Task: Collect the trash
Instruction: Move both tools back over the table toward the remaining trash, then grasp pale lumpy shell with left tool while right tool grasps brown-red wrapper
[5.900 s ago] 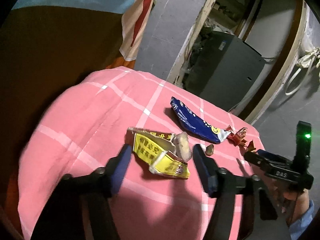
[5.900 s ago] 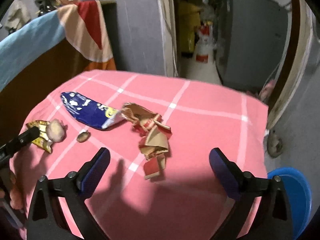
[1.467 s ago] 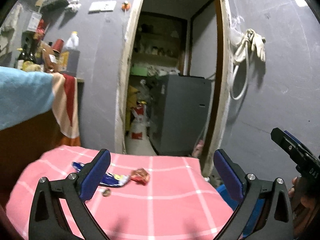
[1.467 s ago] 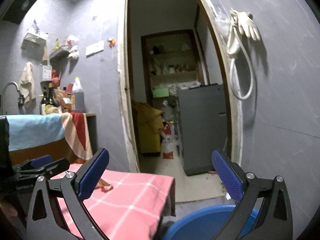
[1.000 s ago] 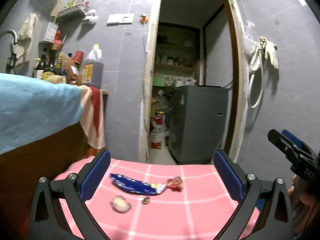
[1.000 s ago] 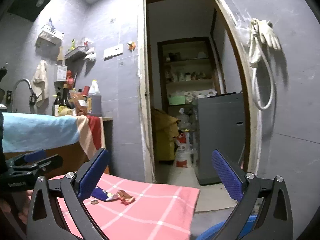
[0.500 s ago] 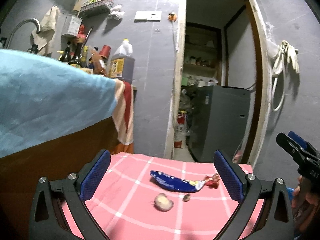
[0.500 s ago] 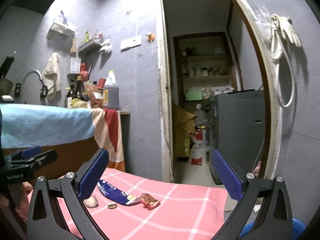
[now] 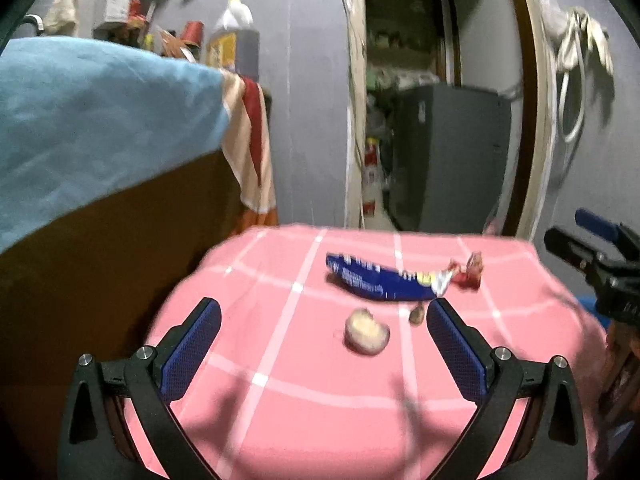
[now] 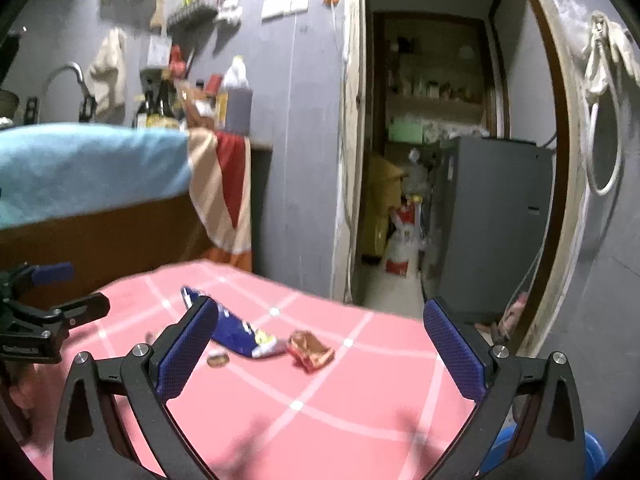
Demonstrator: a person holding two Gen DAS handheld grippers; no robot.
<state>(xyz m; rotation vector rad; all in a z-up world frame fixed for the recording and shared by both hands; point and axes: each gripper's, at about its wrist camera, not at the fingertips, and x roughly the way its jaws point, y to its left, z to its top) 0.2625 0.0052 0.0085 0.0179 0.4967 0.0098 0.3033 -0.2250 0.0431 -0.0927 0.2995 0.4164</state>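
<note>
A blue snack wrapper (image 9: 376, 280) lies on the pink checked tablecloth (image 9: 304, 400); it also shows in the right wrist view (image 10: 236, 330). A crumpled red wrapper (image 9: 466, 270) lies at its right end, also in the right wrist view (image 10: 310, 348). A pale round scrap (image 9: 366, 336) and a small brown bit (image 9: 417, 315) lie nearer me. My left gripper (image 9: 322, 344) is open and empty above the table's near side. My right gripper (image 10: 320, 344) is open and empty, to the right.
A blue bin (image 10: 588, 452) stands on the floor at the table's right. A brown counter with a blue cloth (image 9: 100, 120) is on the left. A doorway with a grey appliance (image 9: 448, 152) is behind the table.
Both grippers have tilted down and moved closer to the table. The yellow wrapper seen 5.9 s ago is no longer on the table.
</note>
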